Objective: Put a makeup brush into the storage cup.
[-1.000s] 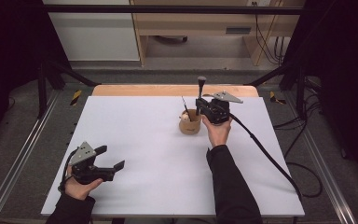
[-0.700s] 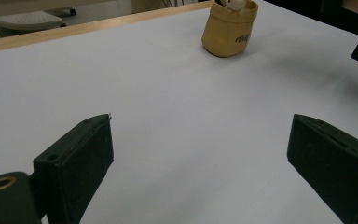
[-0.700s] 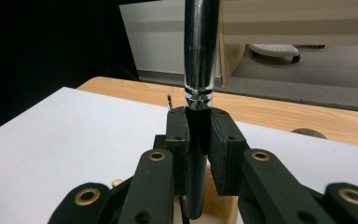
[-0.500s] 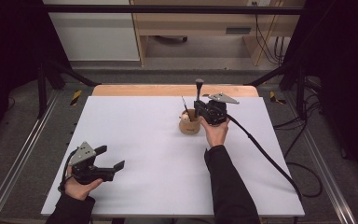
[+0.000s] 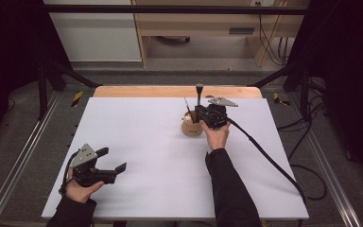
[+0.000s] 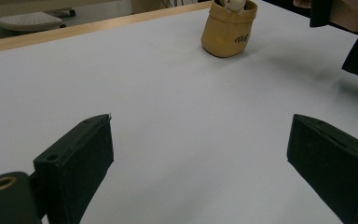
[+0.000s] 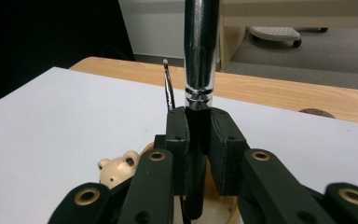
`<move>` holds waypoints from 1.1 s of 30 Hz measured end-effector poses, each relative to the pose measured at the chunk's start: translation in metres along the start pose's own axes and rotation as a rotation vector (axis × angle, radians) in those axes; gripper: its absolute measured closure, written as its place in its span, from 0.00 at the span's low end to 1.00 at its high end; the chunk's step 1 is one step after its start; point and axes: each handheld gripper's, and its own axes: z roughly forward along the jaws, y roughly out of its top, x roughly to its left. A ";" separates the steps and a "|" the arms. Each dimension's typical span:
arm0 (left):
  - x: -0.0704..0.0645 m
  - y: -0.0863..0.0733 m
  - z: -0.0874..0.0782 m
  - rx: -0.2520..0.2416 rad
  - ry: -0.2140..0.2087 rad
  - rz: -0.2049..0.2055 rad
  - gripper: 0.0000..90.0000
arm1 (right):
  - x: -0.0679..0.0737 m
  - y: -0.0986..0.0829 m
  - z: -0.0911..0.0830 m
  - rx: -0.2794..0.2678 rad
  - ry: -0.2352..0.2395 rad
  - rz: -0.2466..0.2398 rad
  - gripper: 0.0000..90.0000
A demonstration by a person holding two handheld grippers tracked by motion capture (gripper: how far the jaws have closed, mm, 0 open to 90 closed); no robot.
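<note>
Chrome-and-black makeup brush stands upright, long axis vertical, clamped in right gripper directly above tan holder pot at table's far middle; left gripper gapes idle, well apart

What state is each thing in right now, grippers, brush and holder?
Right gripper: shut on the makeup brush, over the holder.
Makeup brush: upright, handle clamped between the jaws, lower end down in the holder.
Thin brush: standing in the holder, leaning, untouched.
Holder: upright on the table.
Left gripper: open, holding nothing, near the table's front left.
</note>
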 end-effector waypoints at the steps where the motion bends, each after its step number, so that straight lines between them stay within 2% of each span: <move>1: 0.000 0.000 0.000 0.000 0.000 0.000 0.07 | 0.000 -0.001 0.001 0.004 -0.002 -0.003 0.88; 10: 0.000 0.000 0.000 -0.002 0.000 0.002 0.07 | -0.001 -0.008 0.005 0.030 -0.002 0.003 0.88; 33: 0.000 0.000 0.000 -0.001 -0.001 0.003 0.07 | -0.001 -0.024 0.010 0.082 -0.007 -0.020 0.87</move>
